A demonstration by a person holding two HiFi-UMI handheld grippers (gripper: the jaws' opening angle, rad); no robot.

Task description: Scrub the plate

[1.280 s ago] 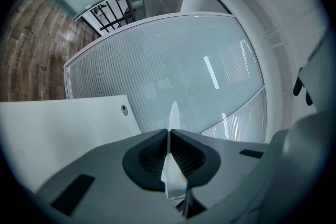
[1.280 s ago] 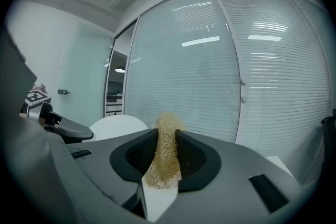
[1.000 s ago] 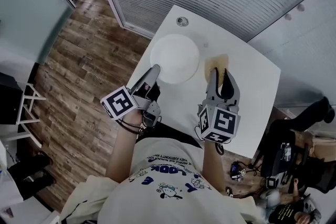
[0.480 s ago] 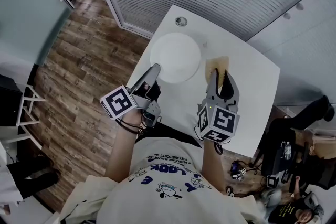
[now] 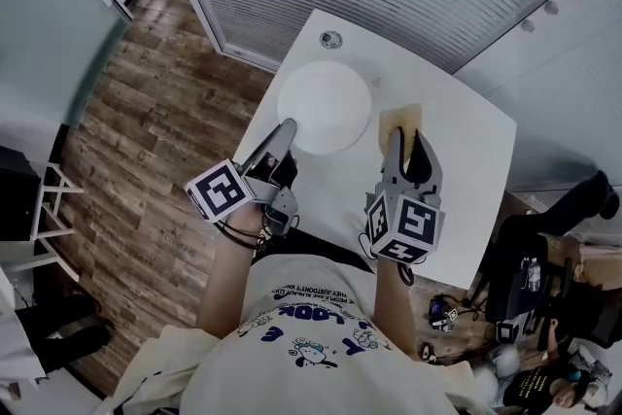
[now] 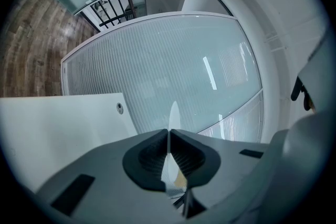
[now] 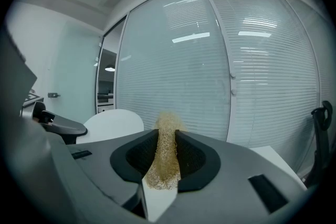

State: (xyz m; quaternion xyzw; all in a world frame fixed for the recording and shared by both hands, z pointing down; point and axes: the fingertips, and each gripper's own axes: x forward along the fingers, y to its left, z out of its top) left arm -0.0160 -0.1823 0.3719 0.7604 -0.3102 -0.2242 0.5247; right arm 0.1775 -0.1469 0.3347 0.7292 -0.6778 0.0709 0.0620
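Plate, white, likely ceramic: stiff, slick, breakable, so best taken at the rim. Its near rim is pinched between the jaws of the left gripper, which are almost together on the thin edge. Right gripper jaws, partway apart and just closing a bit, squeeze a soft tan scrub pad beside the plate, not touching it. Plate sits over the far left of the table; resting or lifted, can't tell.

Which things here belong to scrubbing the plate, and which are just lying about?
For the job: white plate, gripped at its rim by the left gripper; tan scrub pad, clamped in the right gripper.
Just lying about: small round fitting on the table; clutter beyond the table's right edge.
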